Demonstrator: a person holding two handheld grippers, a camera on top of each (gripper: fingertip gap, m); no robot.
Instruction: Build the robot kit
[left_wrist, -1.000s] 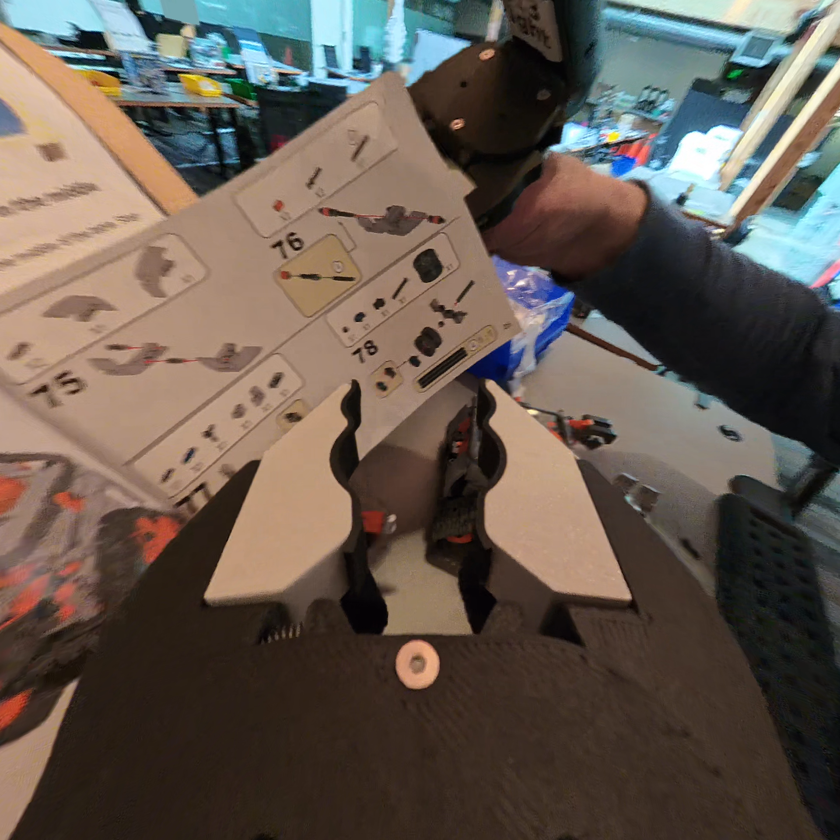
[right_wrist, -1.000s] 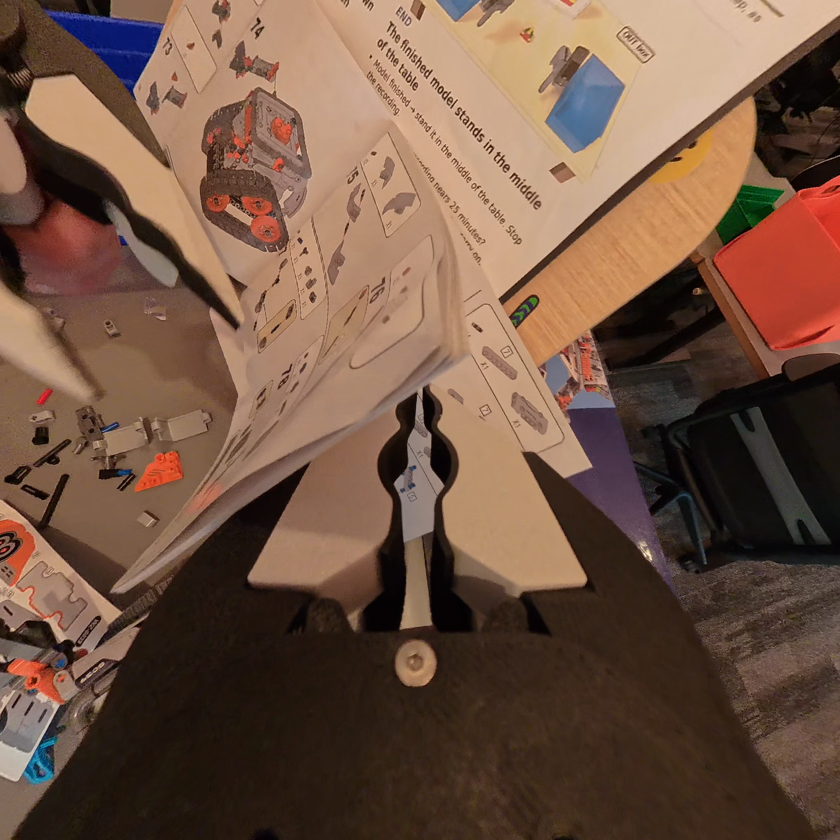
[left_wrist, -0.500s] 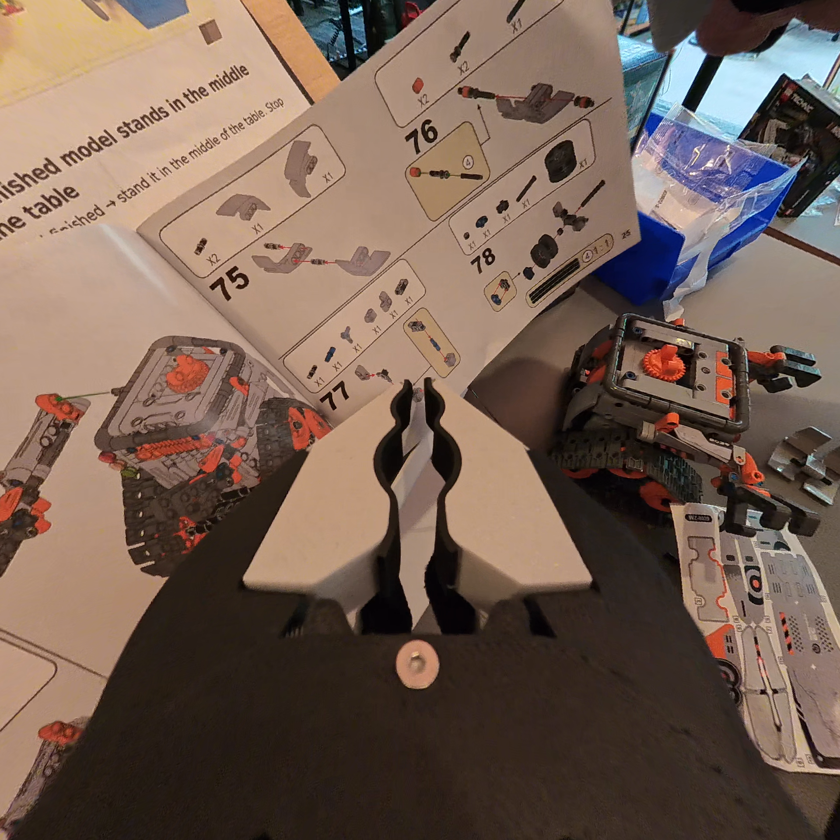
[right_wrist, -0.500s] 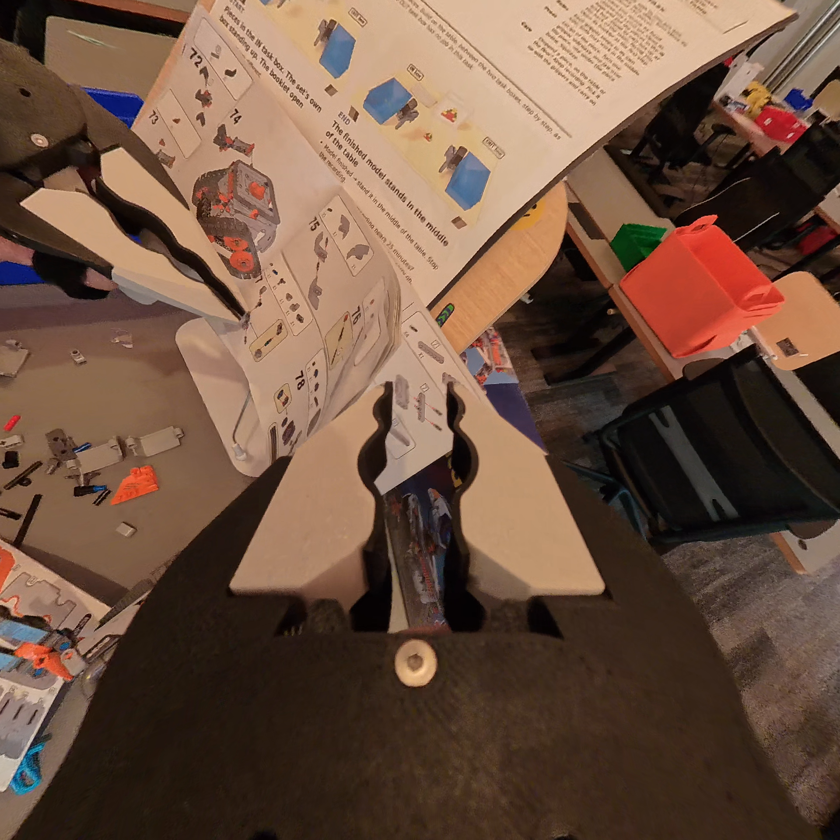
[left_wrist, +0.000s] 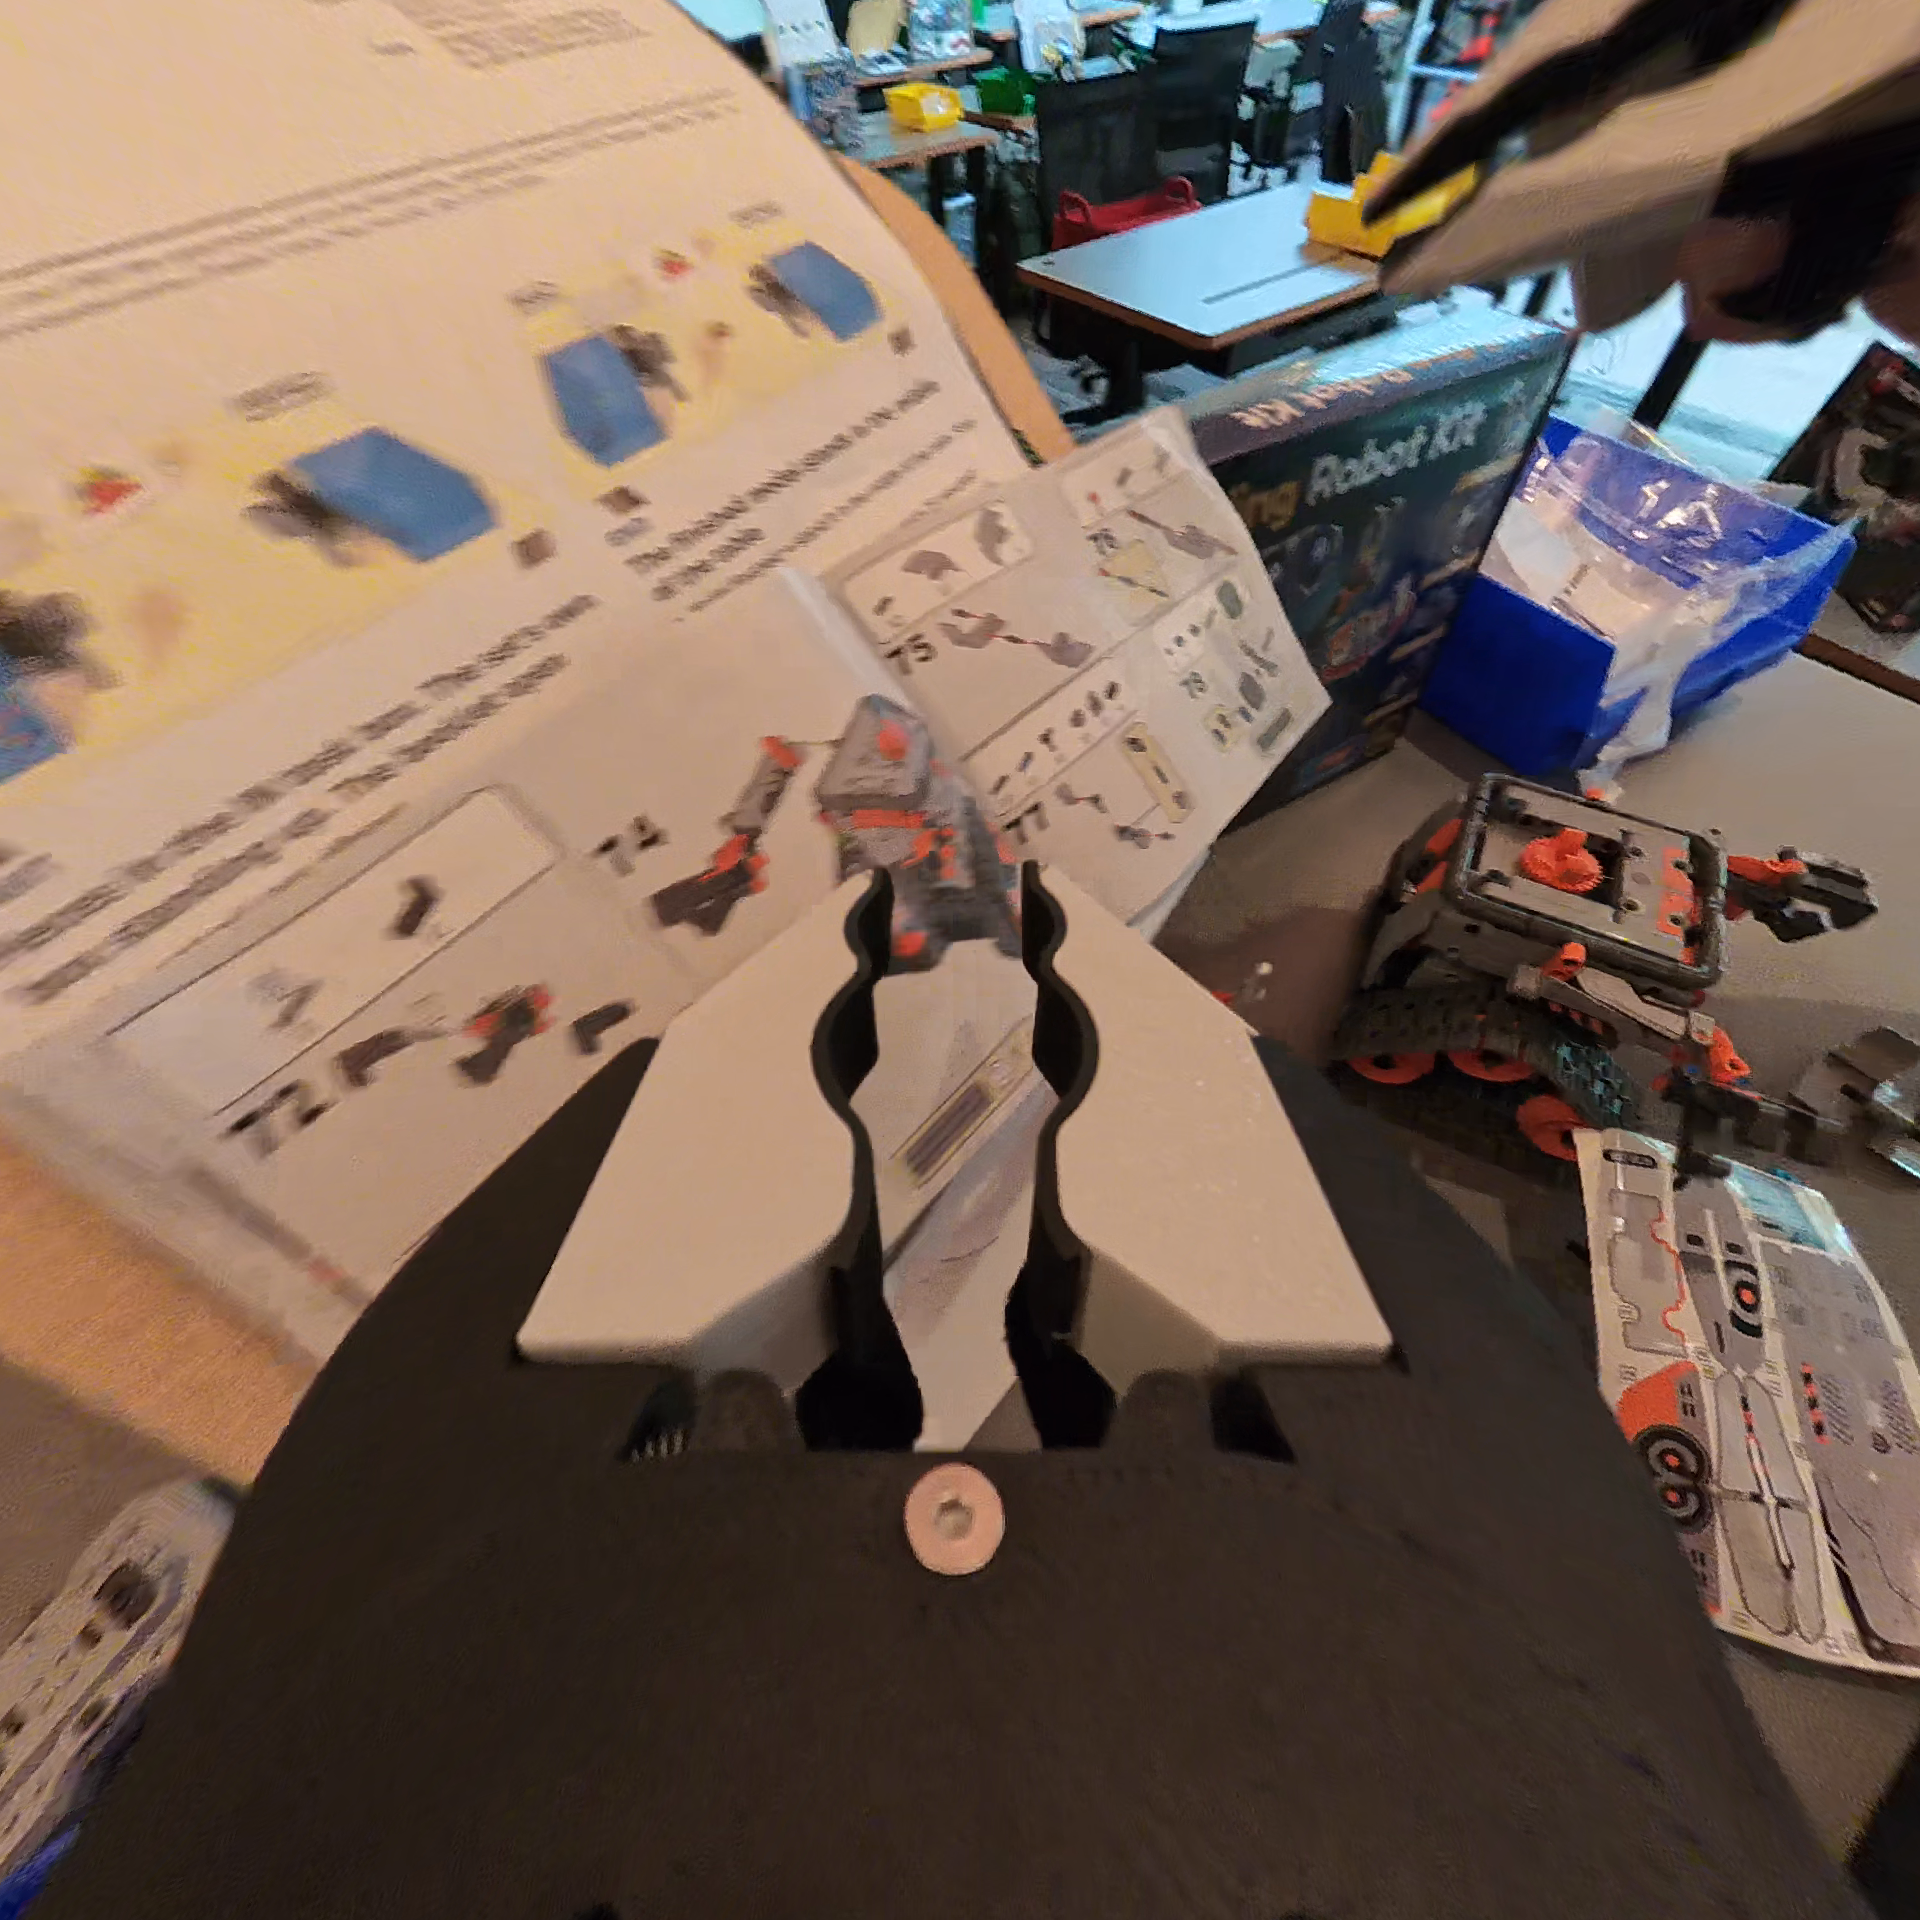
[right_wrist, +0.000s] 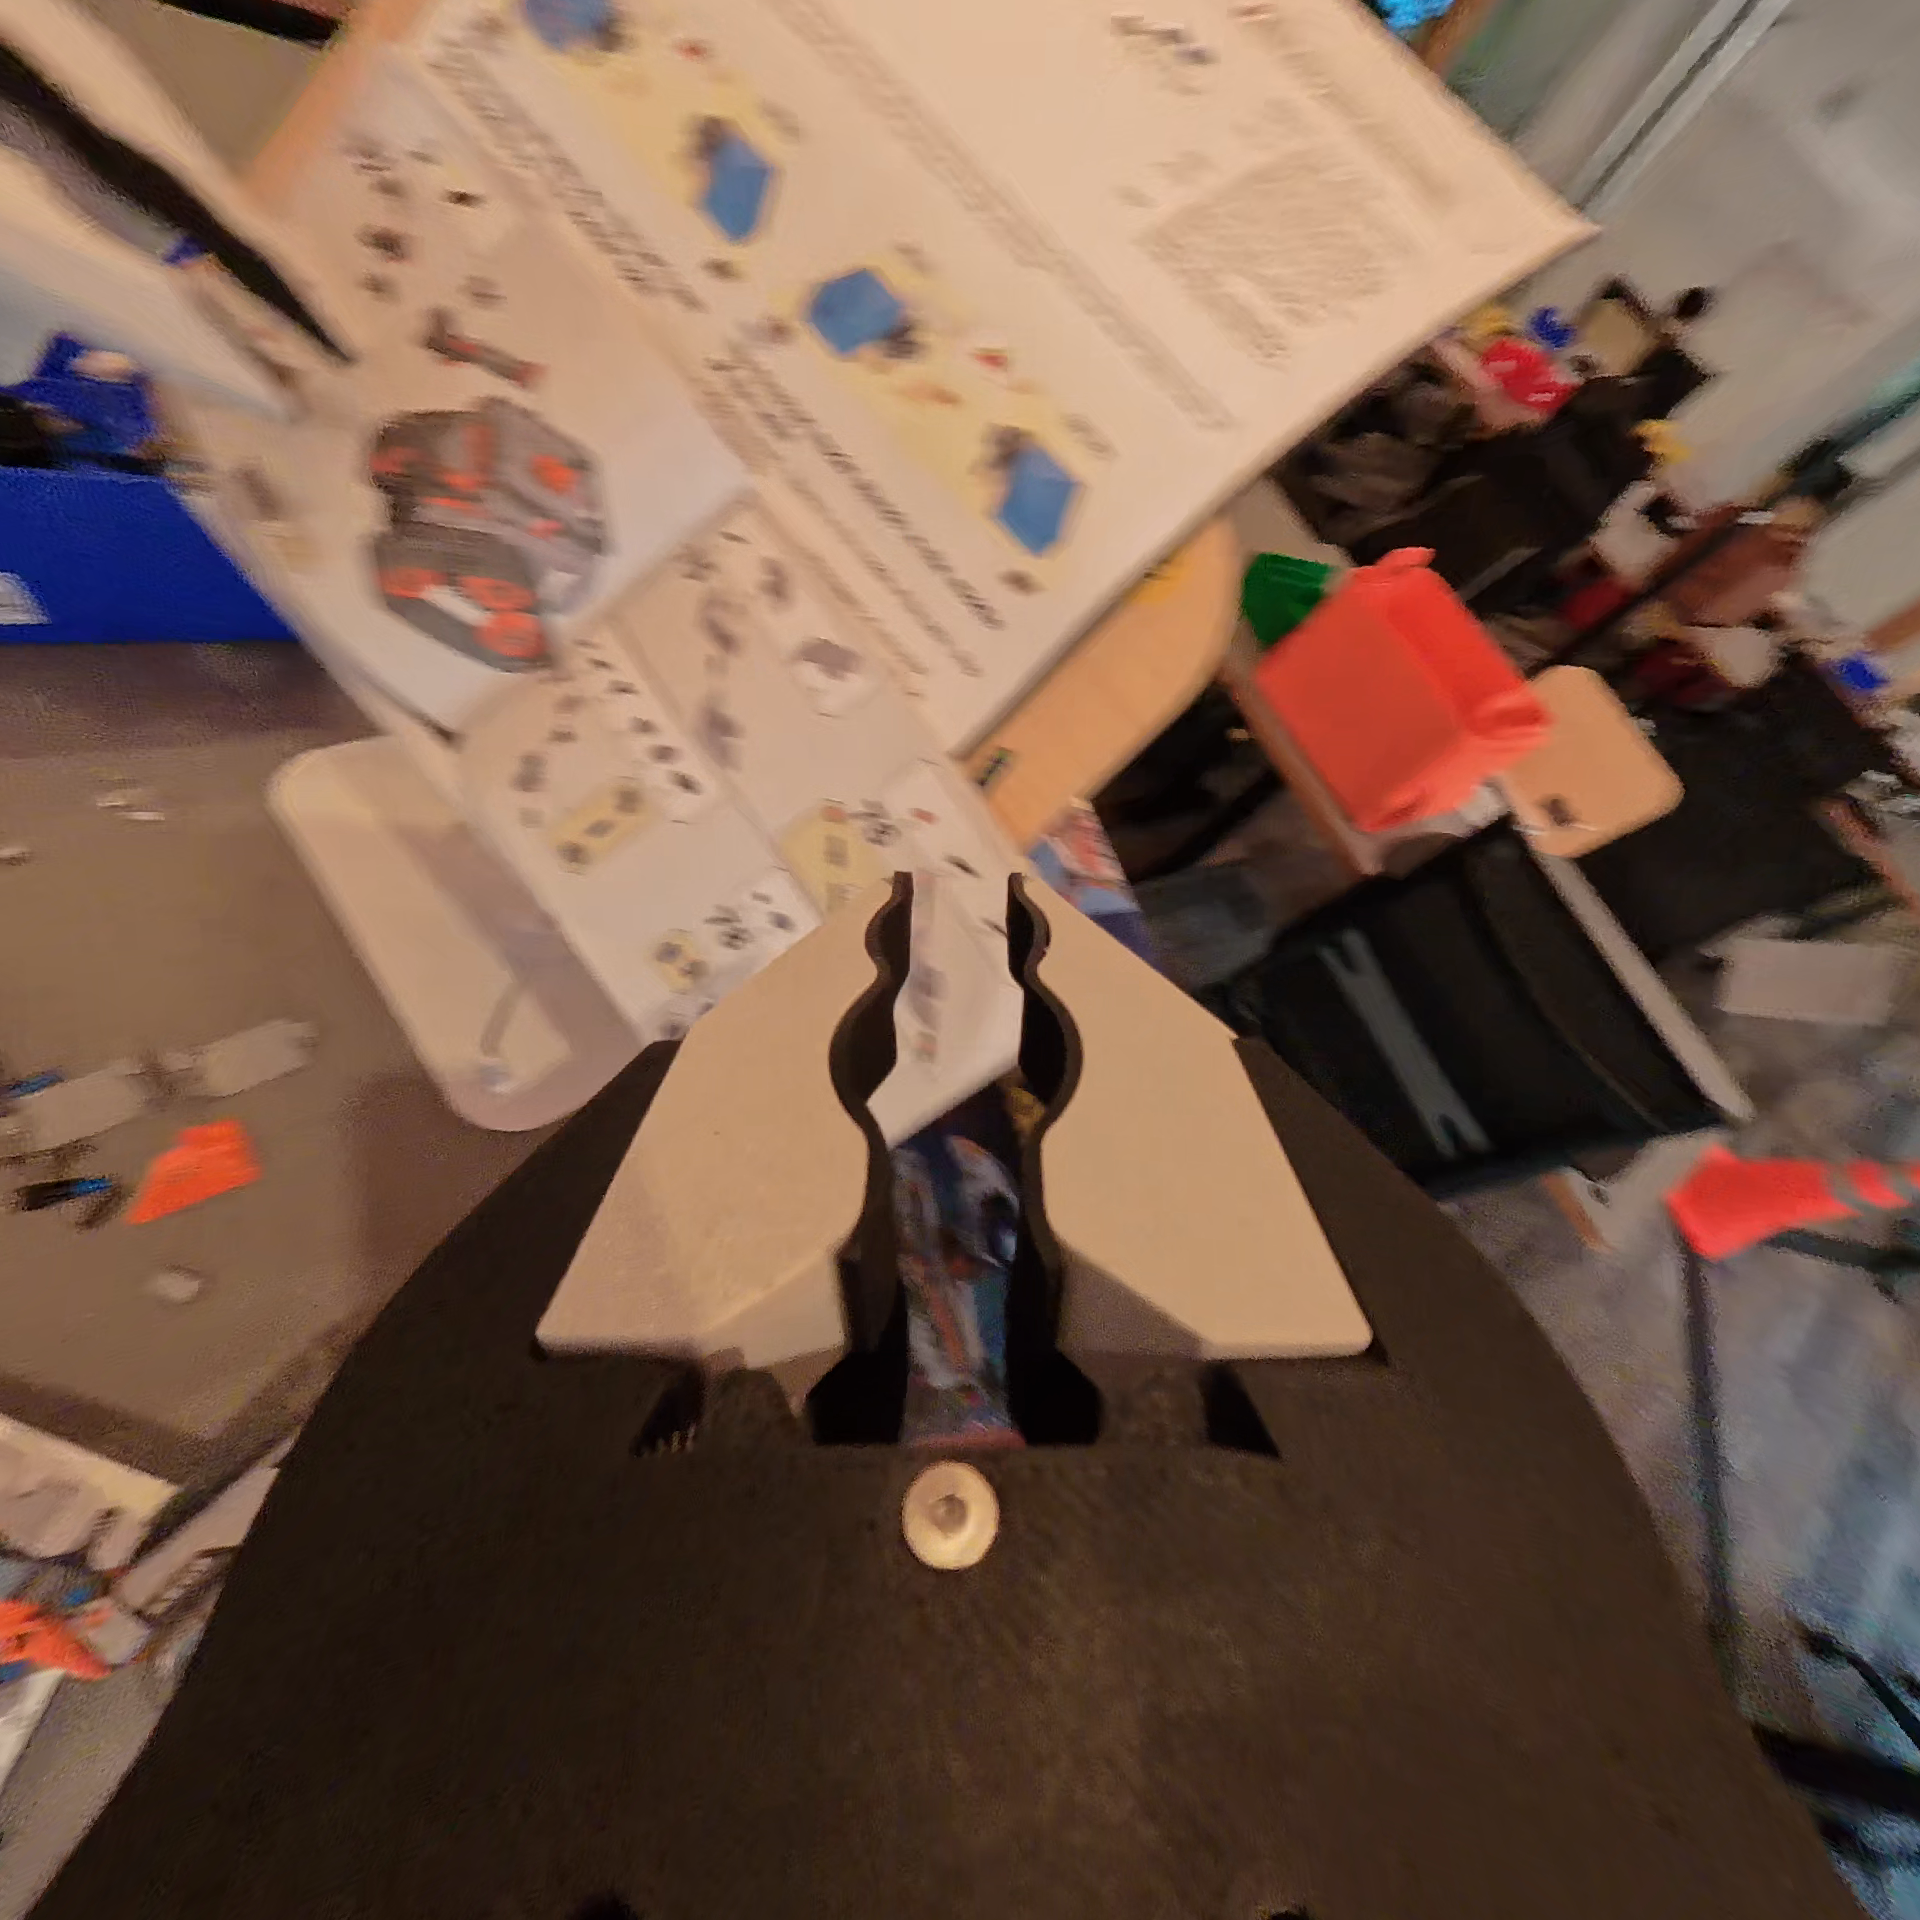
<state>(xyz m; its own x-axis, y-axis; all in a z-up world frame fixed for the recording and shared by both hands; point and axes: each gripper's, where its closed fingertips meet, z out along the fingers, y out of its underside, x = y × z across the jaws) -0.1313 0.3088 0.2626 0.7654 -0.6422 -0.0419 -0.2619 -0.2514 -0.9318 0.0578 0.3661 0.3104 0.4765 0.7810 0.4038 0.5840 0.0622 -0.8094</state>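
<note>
Grey tabletop is running under both tools, and the open instruction booklet (left_wrist: 468, 935) propped on its white stand (right_wrist: 416, 883) is serving as my marker. Nearest to it, the left gripper (left_wrist: 951, 883) is hovering just in front of the left-hand page, its jaws standing narrowly apart and gripping nothing. The right gripper (right_wrist: 956, 883) is pointing at the booklet's lower right corner, also narrowly parted and empty; whether it is touching the paper I cannot tell through the blur.

To the right of the booklet, a grey and orange tracked model (left_wrist: 1590, 935) is sitting part-built, with a sticker sheet (left_wrist: 1766, 1403) lying beside it. In the right wrist view, loose pieces, an orange wedge (right_wrist: 197, 1184) among them, are lying scattered beside the stand.

Behind the booklet a large printed board (left_wrist: 416, 312) is leaning, closing off that side. The table edge is falling away just past the booklet's right corner, where a black chair (right_wrist: 1455, 1018) and an orange bin (right_wrist: 1392, 686) are standing.
</note>
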